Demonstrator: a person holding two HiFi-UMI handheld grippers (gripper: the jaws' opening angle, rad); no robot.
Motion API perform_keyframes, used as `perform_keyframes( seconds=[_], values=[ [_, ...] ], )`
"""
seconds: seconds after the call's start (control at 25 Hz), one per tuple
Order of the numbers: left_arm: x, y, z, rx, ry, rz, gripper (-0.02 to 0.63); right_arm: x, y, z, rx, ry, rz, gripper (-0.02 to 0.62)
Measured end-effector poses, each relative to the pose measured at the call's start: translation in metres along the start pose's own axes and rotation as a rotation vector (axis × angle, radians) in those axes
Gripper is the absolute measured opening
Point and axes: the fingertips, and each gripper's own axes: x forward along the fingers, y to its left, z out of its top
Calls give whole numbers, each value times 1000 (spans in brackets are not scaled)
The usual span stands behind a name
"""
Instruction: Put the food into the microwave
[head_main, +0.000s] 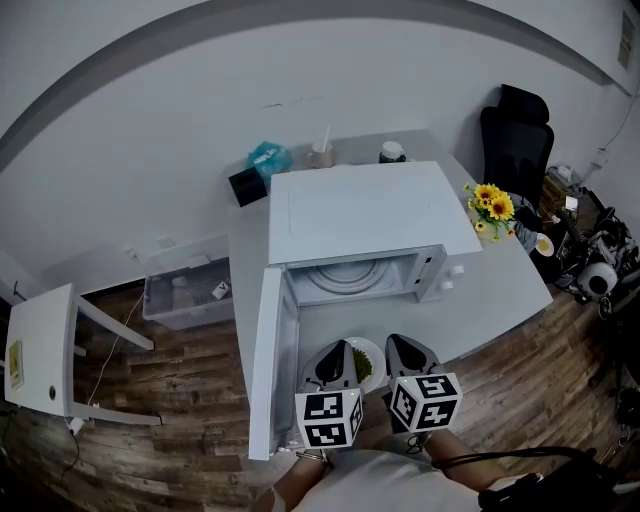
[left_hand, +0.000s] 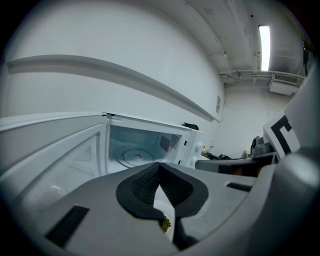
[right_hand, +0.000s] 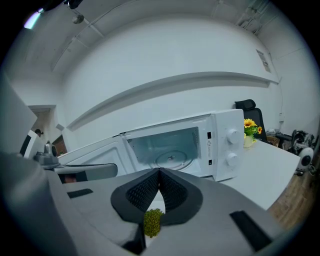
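Your microwave (head_main: 365, 215) is smooth, white and a bit shiny, with a glass tray (head_main: 345, 278). The floor (head_main: 190, 380) is brown wood. Your right gripper (right_hand: 159, 173) has bumpy black pads (right_hand: 142, 192), and the plate (head_main: 376, 350) is smooth white.
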Motion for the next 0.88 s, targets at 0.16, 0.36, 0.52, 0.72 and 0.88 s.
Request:
perform_keyframes(
  seconds=[0.16, 0.36, 0.52, 0.72, 0.88],
  values=[
    [-3, 2, -5, 2, 18, 35, 2, 5, 2, -2, 1, 16, 36, 15],
    [-2, 12, -4, -16, 18, 108, 2, 19, 9, 0, -20, 38, 111, 15],
    [-6, 13, 2, -29, 20, 164, 2, 25, 13, 8, -45, 57, 175, 15],
    [-3, 16, 8, -42, 6, 219, 2, 35, 15, 16, -68, 67, 231, 15],
    [-2, 16, 0, -54, 8, 242, 2, 38, 14, 11, -80, 79, 250, 15]
  ],
)
